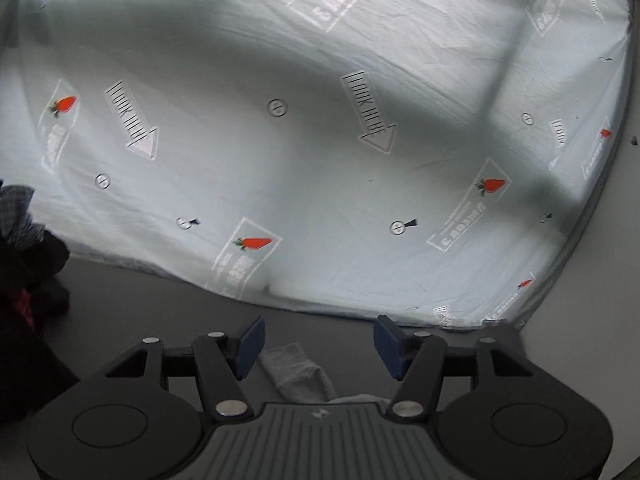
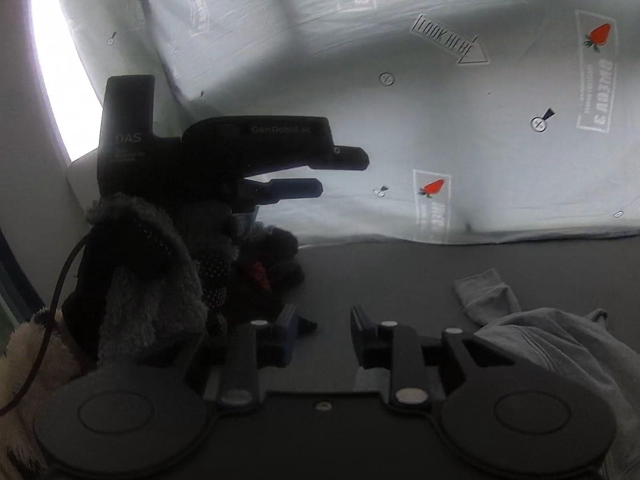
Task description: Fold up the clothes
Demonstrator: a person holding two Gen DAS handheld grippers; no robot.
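A grey garment (image 2: pixel 540 344) lies crumpled on the dark tabletop (image 2: pixel 400 272), with one sleeve end (image 2: pixel 484 292) stretched out flat. My right gripper (image 2: pixel 324 338) hovers just left of it, its jaws apart with nothing between them. In the left wrist view a strip of the grey garment (image 1: pixel 296 376) shows on the table below my left gripper (image 1: pixel 320 350). That gripper's blue pads (image 1: pixel 252 348) stand wide apart and clear of the cloth. The right wrist view also shows the left gripper (image 2: pixel 340 174) from the side, held by a gloved hand (image 2: pixel 208 264).
A pale sheet (image 1: pixel 320 160) printed with red carrots, arrows and small markers covers the surface beyond the table. A pile of dark clothes (image 2: pixel 276 256) sits at the table's left; the same dark clothes (image 1: pixel 28 280) show beside checked fabric. A fuzzy sleeve (image 2: pixel 132 300) fills the lower left.
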